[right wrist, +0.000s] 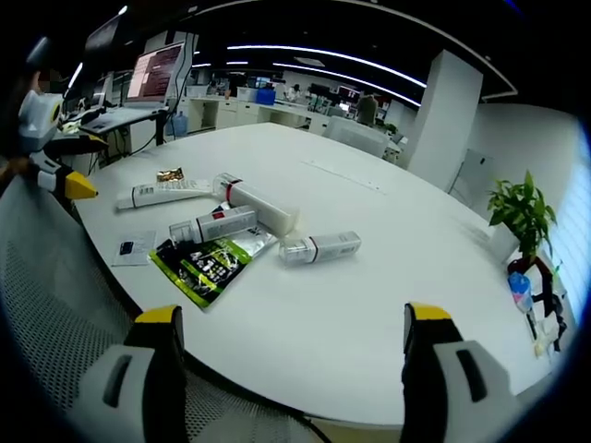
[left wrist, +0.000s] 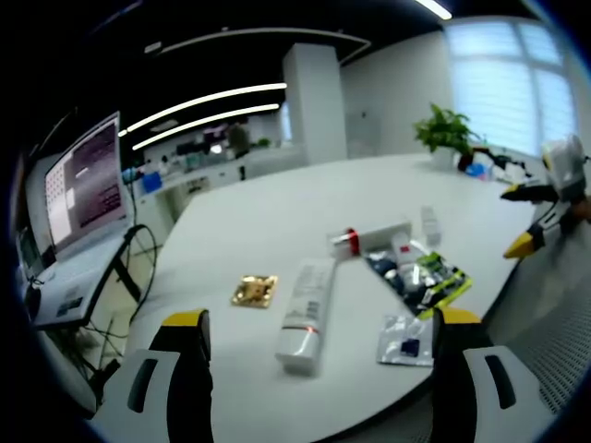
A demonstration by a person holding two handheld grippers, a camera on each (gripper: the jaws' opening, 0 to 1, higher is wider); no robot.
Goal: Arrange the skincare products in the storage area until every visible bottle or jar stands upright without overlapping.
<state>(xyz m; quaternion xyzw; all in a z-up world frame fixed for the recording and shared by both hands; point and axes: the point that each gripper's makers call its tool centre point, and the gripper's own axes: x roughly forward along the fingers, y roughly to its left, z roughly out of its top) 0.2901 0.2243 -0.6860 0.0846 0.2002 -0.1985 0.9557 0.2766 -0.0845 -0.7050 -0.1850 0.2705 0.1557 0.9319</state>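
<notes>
Several skincare items lie on their sides on the round white table point(right wrist: 388, 305). A flat white tube point(left wrist: 307, 314) point(right wrist: 157, 193) is beside a gold packet point(left wrist: 255, 291) point(right wrist: 169, 174). A thick white tube with a red band point(left wrist: 369, 238) point(right wrist: 257, 203), a grey bottle point(right wrist: 212, 224) and a small white bottle point(right wrist: 319, 247) point(left wrist: 430, 224) lie around a green-black sachet point(left wrist: 434, 280) point(right wrist: 208, 263). A silver sachet point(left wrist: 404, 339) point(right wrist: 134, 247) lies near the edge. My left gripper point(left wrist: 320, 318) point(right wrist: 78, 166) and right gripper point(right wrist: 293, 314) point(left wrist: 519, 219) are both open and hold nothing, back from the items.
A potted plant point(left wrist: 446, 129) point(right wrist: 522, 212) stands at the table's far side. A laptop on a stand point(left wrist: 83, 185) point(right wrist: 152, 74) sits off the table. A mesh chair back point(left wrist: 554, 341) point(right wrist: 55, 305) is at the table's near edge. Office desks fill the background.
</notes>
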